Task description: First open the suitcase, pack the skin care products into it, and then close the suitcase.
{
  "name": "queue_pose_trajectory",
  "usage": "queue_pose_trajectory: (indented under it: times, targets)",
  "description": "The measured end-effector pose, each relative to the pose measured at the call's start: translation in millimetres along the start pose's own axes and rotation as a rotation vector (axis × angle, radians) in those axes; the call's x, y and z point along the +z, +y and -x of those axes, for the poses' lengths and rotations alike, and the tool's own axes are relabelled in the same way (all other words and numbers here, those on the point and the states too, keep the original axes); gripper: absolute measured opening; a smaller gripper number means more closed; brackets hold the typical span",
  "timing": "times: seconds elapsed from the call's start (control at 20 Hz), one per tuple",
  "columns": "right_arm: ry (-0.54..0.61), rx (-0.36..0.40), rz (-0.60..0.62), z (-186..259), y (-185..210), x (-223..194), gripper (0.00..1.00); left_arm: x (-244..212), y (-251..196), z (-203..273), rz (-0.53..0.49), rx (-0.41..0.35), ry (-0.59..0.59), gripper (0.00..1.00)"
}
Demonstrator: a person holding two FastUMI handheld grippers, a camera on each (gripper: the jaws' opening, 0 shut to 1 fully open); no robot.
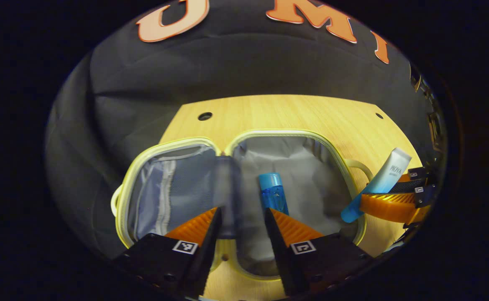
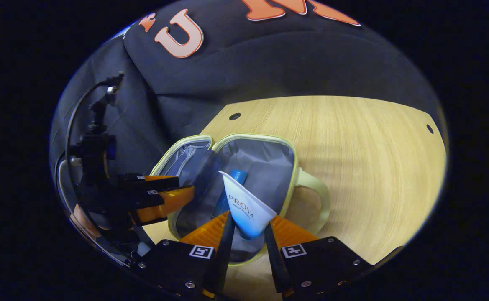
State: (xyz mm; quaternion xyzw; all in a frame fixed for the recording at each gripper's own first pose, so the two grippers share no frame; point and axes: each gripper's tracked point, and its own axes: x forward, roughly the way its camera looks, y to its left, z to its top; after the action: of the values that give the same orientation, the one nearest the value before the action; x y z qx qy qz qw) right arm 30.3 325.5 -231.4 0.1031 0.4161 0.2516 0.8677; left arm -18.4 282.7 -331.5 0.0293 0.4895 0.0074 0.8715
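**Inspector:** State the step in hand.

**Operator:** Packing, by my reading. The suitcase (image 1: 244, 138) lies open and flat on the counter (image 1: 294, 113), both halves showing their grey lining. One item is already inside: a blue bottle (image 1: 272, 193) lying in the right-hand half, close to the hinge. The second item, a white tube with a blue cap (image 2: 246, 209), is in my right tongs (image 2: 246, 228). I see it pinched between both fingers, cap end toward me, broad end pointing out over the case.

**Inspector:** And the left tongs?

**Operator:** My left tongs (image 1: 240, 217) stand apart with nothing between the fingers, poised over the near edge of the case around the hinge line. In the left gripper view I also see the right tongs at the far right, carrying the tube just beyond the case's right rim, beside the side handle (image 1: 359, 167).

**Inspector:** What does the next move call for?

**Operator:** In my judgement, carrying the tube leftward over the rim, lowering it into the right half alongside the bottle, then parting the right fingers. I would keep it off the bottle so neither rolls. After that the closing remains: one half must be folded over the other. Whether further products wait elsewhere on the counter, I cannot tell.
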Motion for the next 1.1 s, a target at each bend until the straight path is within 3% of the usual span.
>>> queue_pose_trajectory:
  times: [0.15, 0.4, 0.55, 0.6, 0.65, 0.85, 0.9, 1.1]
  targets:
    - [0.047, 0.017, -0.023, -9, 2, -4, 0.45, 4, 29, 19, 0.053, 0.080, -0.068, 0.79]
    - [0.169, -0.006, -0.079, -34, 1, -19, 0.45, -20, 81, 46, 0.125, 0.207, -0.082, 0.79]
    - [0.187, -0.011, -0.131, -51, 6, -16, 0.45, -36, 104, 65, 0.180, 0.277, -0.079, 0.79]
    - [0.193, -0.026, -0.137, -56, 4, -18, 0.51, -39, 113, 71, 0.202, 0.296, -0.078, 0.79]
    - [0.198, -0.030, -0.140, -58, 4, -20, 0.45, -42, 123, 75, 0.225, 0.312, -0.081, 0.79]
    - [0.166, -0.037, -0.133, -53, 4, -12, 0.46, -48, 151, 62, 0.277, 0.342, -0.101, 0.79]
    - [0.150, -0.039, -0.130, -50, 3, -8, 0.55, -46, 156, 62, 0.282, 0.348, -0.109, 0.79]
    - [0.067, -0.088, -0.097, -33, -8, 10, 0.71, -40, 176, 54, 0.279, 0.342, -0.120, 0.80]
